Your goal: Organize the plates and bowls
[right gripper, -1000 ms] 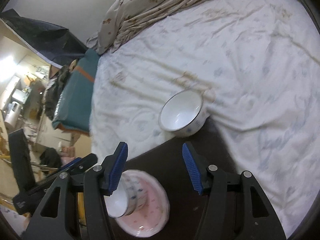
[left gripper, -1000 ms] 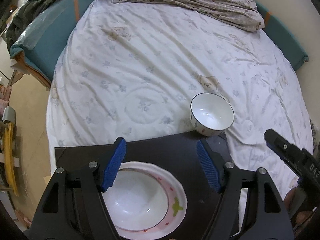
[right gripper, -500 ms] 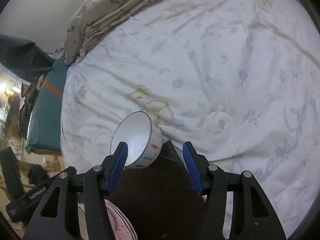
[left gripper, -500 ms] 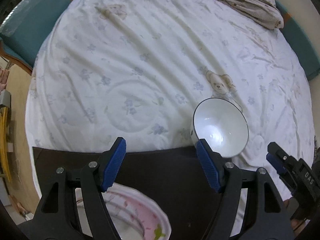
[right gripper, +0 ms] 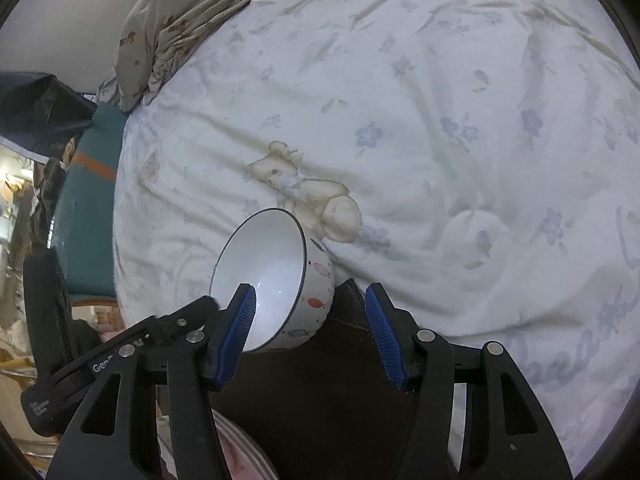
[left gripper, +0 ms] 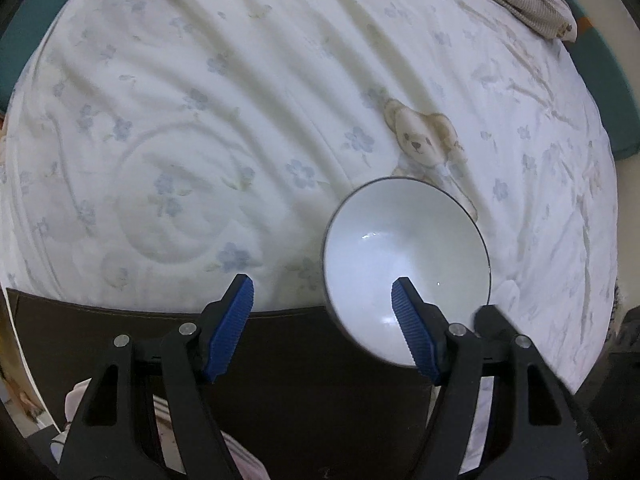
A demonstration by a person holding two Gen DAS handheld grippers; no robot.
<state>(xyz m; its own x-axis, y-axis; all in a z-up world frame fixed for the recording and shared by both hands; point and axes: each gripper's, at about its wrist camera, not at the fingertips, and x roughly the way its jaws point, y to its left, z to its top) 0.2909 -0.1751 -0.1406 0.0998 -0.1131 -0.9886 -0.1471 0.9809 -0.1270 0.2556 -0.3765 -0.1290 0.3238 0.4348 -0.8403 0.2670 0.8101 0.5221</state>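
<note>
A white bowl with a dark rim and small fish prints point(right gripper: 280, 276) sits tilted at the far edge of a dark board point(right gripper: 332, 392), against the bed sheet. It also shows in the left wrist view point(left gripper: 404, 264). My right gripper point(right gripper: 310, 334) is open, its left pad inside the bowl's rim and its right pad outside the wall. My left gripper point(left gripper: 324, 328) is open and empty, its right pad in front of the bowl. A pink plate point(right gripper: 244, 460) lies at the board's near left; it also peeks out in the left wrist view point(left gripper: 244, 460).
The board point(left gripper: 300, 380) lies on a white flowered bed sheet point(left gripper: 240, 120) with a teddy-bear print point(left gripper: 424, 140). A crumpled beige blanket point(right gripper: 192, 12) lies at the bed's far end. A teal mattress edge point(right gripper: 88, 184) and room clutter are at left.
Both grippers have moved forward toward the bowl. The right gripper's jaws now straddle the bowl's wall. The pink plate has slid nearly out of the left wrist view.
</note>
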